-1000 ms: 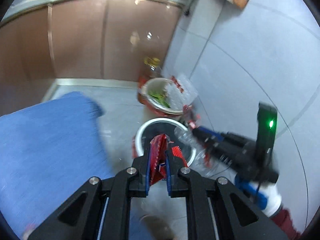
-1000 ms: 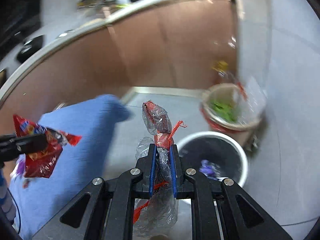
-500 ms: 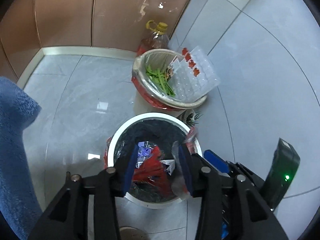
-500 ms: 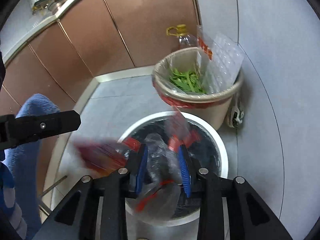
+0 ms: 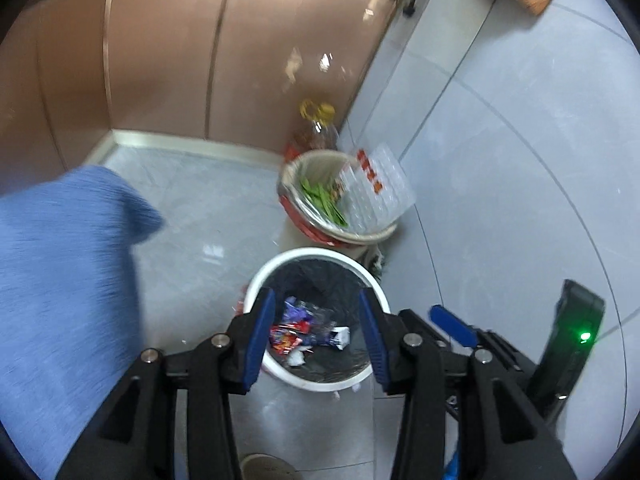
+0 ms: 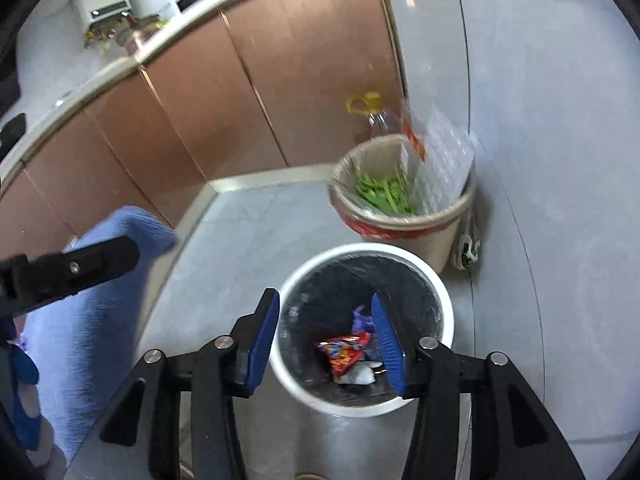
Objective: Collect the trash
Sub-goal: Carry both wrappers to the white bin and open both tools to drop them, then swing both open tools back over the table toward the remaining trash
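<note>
A white trash bin (image 5: 262,276) with a black liner stands on the floor; it also shows in the right wrist view (image 6: 440,284). A red snack wrapper (image 5: 285,338) lies inside it with other wrappers, and shows in the right wrist view (image 6: 342,354) too. My left gripper (image 5: 316,334) is open and empty above the bin. My right gripper (image 6: 326,340) is open and empty above the bin. The right gripper's blue fingertip (image 5: 452,324) shows at the right of the left wrist view. The left gripper's black finger (image 6: 80,268) shows at the left of the right wrist view.
A beige bin (image 5: 372,236) holding green vegetable scraps and a clear plastic tray stands behind the white bin, with an oil bottle (image 5: 316,128) behind it. Brown cabinets (image 5: 160,60) line the back. Blue cloth (image 5: 60,280) fills the left. Tiled wall (image 5: 520,160) on the right.
Both grippers opened over the white bin. The red wrapper dropped from the left and the clear plastic bag from the right; both grippers have since pulled back a little.
</note>
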A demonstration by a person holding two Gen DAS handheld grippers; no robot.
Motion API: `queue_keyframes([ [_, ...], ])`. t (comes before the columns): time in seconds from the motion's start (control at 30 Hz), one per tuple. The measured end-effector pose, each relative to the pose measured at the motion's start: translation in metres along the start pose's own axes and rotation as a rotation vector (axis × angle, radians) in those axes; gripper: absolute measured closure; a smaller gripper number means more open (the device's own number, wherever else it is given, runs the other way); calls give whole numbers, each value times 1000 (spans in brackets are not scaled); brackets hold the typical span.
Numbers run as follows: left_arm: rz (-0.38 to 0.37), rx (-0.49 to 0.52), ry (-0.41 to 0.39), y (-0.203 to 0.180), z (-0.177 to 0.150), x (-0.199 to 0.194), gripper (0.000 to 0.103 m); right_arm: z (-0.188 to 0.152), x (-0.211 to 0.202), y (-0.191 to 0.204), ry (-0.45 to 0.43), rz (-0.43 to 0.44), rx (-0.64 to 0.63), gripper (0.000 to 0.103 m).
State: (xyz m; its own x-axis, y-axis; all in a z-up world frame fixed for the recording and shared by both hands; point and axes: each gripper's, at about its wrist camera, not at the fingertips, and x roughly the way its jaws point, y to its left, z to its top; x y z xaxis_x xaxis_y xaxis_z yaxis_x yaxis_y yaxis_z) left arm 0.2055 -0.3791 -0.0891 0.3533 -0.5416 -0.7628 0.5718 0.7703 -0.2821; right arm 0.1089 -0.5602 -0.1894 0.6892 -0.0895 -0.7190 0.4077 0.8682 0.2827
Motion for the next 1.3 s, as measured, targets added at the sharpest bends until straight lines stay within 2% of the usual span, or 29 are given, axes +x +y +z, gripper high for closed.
queue_keyframes([
  [0.17, 84, 10, -131, 9, -21, -68, 61, -8, -61, 40, -86, 43, -8, 48],
  [0.23, 118, 18, -179, 12, -30, -96, 61, -13, -82, 54, -113, 55, -16, 42],
  [0.37, 170, 33, -255, 22, -50, -145, 61, -22, -121, 82, -165, 78, -49, 37],
  [0.47, 201, 31, -292, 29, -63, -175, 61, -30, -151, 104, -202, 102, -91, 29],
  [0.6, 246, 21, -354, 42, -81, -212, 52, -39, -183, 128, -248, 118, -142, 17],
  [0.67, 274, 20, -387, 48, -91, -230, 47, -44, -199, 140, -269, 124, -165, 14],
  [0.73, 298, 16, -411, 54, -100, -248, 41, -48, -210, 149, -286, 127, -180, 5],
  [0.9, 359, 20, -459, 65, -120, -280, 37, -59, -240, 176, -322, 148, -220, 2],
  [1.3, 434, -5, -534, 98, -158, -337, 33, -75, -295, 232, -420, 250, -299, 0],
])
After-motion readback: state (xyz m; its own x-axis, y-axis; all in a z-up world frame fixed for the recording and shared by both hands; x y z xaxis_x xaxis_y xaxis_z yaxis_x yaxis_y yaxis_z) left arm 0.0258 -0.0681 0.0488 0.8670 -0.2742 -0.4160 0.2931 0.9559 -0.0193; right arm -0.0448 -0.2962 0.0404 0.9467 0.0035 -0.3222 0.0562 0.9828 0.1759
